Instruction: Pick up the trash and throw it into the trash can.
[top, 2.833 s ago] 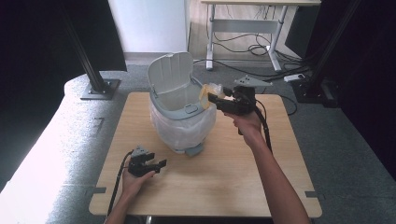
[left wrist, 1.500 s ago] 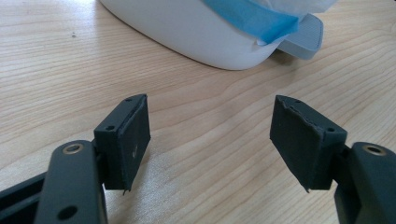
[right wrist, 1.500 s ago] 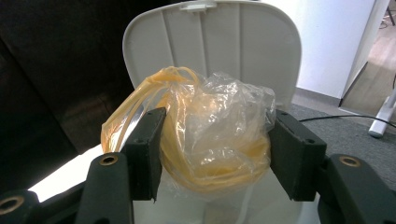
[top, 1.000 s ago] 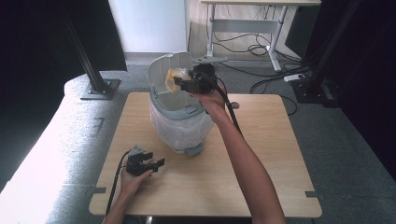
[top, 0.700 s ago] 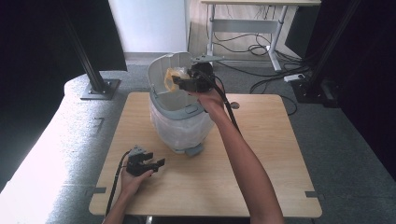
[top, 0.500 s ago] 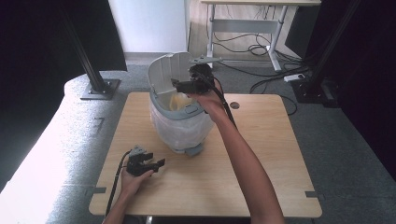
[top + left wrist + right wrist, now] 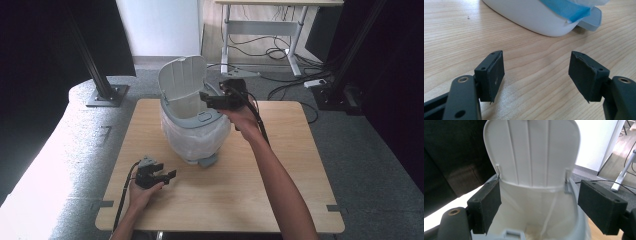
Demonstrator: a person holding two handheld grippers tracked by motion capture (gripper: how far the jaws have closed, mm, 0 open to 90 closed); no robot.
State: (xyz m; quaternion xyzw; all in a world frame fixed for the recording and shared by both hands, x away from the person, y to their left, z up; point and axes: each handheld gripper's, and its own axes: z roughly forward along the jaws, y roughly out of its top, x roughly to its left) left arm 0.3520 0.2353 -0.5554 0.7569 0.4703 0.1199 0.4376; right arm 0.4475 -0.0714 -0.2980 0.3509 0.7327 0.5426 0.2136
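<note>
Tabletop bin sits below right gripper.

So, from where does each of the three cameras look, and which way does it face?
High view: above the table, looking forward and down; both forearms and grippers show.
Left gripper view: low over the wood, between open fingers, facing the bin's base.
Right gripper view: between open fingers at the bin's mouth, facing the raised lid.
All share the bin.

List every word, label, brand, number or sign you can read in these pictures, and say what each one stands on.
None can be read. The white bin, its raised lid, the blue tape and the wooden table bear no legible text.
</note>
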